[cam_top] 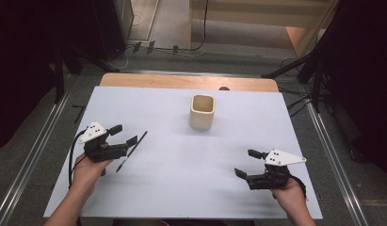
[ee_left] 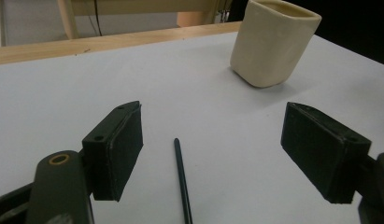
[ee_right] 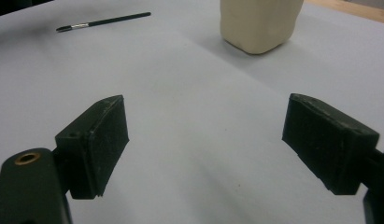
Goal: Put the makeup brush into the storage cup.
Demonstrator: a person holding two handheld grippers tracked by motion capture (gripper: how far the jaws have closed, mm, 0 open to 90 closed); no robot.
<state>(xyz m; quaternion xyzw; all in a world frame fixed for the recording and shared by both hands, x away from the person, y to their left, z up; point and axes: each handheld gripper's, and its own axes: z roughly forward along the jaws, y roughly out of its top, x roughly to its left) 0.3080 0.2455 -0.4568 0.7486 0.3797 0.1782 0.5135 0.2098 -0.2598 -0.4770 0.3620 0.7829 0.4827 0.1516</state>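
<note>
The left tongs [cam_top: 124, 134] hovered, spread apart, over a paintbrush [cam_top: 132, 150] lying untouched on the desk [cam_top: 181, 188]. The right tongs [cam_top: 247, 164] waited apart and empty. Grasping it and reaching the cream cup [cam_top: 202, 112] apparently remained.

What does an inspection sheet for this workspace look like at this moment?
Surface: white sheet over a wooden table, flat.
Job's things: thin black brush lying flat beside the left hand-held gripper, its handle between the jaws in the left gripper view; cream cup upright, apart from it.
Clutter: nothing seen.
Grippers: left open, poised over the brush, not closed on it; right hand-held gripper open, holding nothing.
Cables: black cable loops from the left gripper; more cables on the floor beyond.
Surroundings: metal rails on both sides, dark stands.
</note>
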